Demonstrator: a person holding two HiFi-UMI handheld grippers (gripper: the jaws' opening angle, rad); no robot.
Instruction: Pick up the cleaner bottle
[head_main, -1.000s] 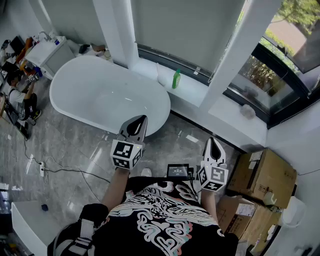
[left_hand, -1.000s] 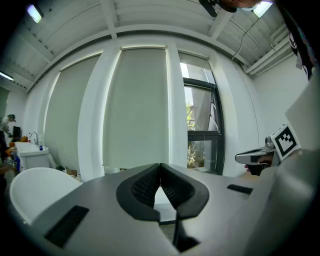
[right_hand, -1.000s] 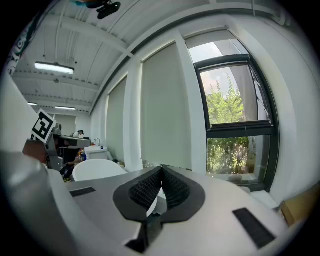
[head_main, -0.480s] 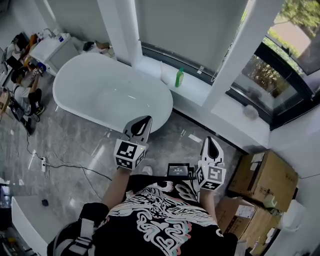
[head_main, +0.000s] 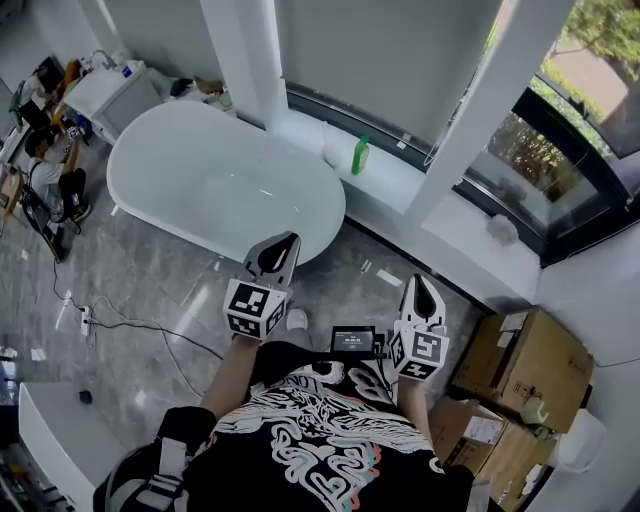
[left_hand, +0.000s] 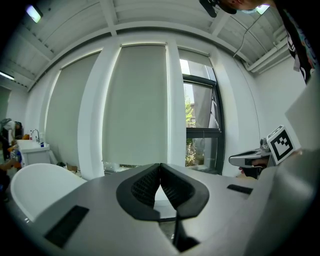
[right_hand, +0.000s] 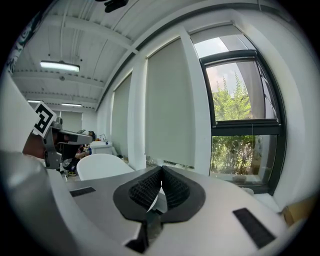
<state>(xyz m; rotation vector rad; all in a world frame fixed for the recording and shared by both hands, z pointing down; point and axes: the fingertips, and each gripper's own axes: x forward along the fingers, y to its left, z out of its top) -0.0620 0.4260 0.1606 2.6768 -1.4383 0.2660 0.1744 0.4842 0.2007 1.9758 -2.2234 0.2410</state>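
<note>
Tub: white and oval; I see nothing in it. Its rim lies between my left side and the sill, so a low reach could clip it.
Sill: just behind the tub's right end; it bears the bottle.
Box: cardboard, well right of the tub; I cannot make out the contents.
Left gripper: near the tub's near rim, jaws pressed together, holding nothing.
Right gripper: right of the tub, jaws also together, holding nothing.
Bottle: green, upright on the sill just behind the tub's right end, well apart from both grippers. If I arrive with the 2 jaws together, I would likely tip it over.
</note>
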